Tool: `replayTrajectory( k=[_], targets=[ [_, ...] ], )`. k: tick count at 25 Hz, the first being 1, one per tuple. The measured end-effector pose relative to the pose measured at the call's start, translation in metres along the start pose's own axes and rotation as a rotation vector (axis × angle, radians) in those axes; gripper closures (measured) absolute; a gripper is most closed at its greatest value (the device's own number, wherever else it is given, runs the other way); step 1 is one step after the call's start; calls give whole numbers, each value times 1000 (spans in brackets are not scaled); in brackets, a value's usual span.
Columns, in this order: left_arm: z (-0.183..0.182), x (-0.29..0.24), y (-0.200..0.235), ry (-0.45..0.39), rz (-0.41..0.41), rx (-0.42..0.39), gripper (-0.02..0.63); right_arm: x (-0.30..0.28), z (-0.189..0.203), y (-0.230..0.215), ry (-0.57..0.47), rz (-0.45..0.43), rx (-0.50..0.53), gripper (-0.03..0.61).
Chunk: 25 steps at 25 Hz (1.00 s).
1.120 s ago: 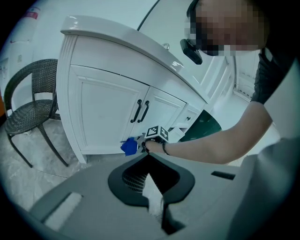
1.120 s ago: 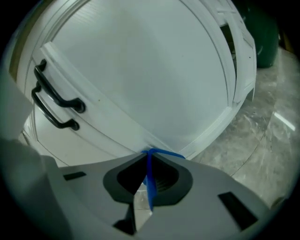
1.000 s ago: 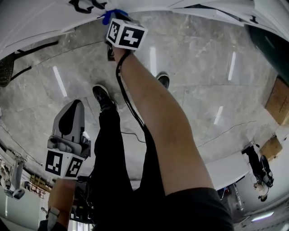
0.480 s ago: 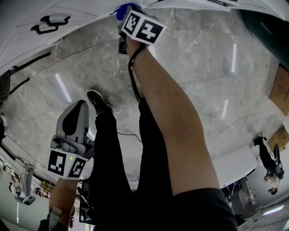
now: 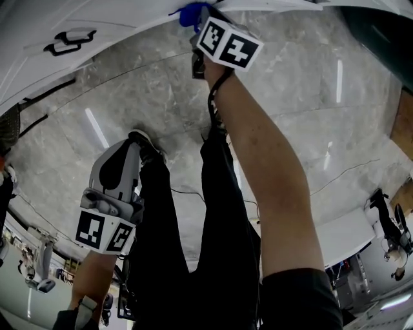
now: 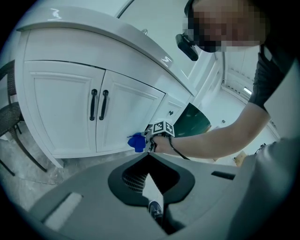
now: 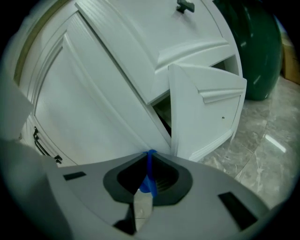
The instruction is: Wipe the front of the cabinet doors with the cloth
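Note:
My right gripper (image 5: 199,20) is held out at arm's length against the bottom of the white cabinet (image 5: 116,26), shut on a blue cloth (image 5: 192,13). In the right gripper view the cloth (image 7: 150,180) is pinched between the jaws (image 7: 149,154) and pressed to the white door panel (image 7: 93,103). The left gripper view shows the cloth (image 6: 137,142) low on the right-hand door, right of the two black handles (image 6: 98,104). My left gripper (image 5: 132,147) hangs back by the person's legs, jaws together with nothing in them (image 6: 149,157).
A narrow cabinet door (image 7: 206,112) stands ajar just right of the cloth. A dark green bin (image 7: 255,47) sits beyond it on the grey marble floor (image 5: 310,129). The person's legs and shoes (image 5: 145,142) stand below the cabinet. A dark chair (image 6: 9,122) is at the left.
My right gripper has slid to the right along the foot of the cabinet with the cloth in it. The left gripper has shifted only slightly.

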State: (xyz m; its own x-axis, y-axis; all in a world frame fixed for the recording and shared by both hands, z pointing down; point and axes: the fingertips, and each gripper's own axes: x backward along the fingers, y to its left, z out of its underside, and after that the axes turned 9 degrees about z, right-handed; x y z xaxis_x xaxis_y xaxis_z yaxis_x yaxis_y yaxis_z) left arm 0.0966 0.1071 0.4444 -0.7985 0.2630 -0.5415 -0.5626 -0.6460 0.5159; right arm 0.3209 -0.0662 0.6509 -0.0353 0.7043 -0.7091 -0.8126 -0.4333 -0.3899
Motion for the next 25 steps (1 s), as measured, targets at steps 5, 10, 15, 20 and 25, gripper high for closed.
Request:
replayTrajectory(
  k=[5,10,15,20,25],
  targets=[
    [-5,28,18,-25,-15,9,615,24,9,13,-14,14,-35,549],
    [-3,59,46,-44,-36,28,615,19,54,78,39,-62,-30,549],
    [9,88,78,-55,-99,41,615,-22,111,137,113,-102,-42,549],
    [25,99,94,-41,-147,59,615,-61,137,161,163,-116,-1,549],
    [23,85,89,-54,-150,77,615,-57,113,113,148,-62,65,549]
  ],
)
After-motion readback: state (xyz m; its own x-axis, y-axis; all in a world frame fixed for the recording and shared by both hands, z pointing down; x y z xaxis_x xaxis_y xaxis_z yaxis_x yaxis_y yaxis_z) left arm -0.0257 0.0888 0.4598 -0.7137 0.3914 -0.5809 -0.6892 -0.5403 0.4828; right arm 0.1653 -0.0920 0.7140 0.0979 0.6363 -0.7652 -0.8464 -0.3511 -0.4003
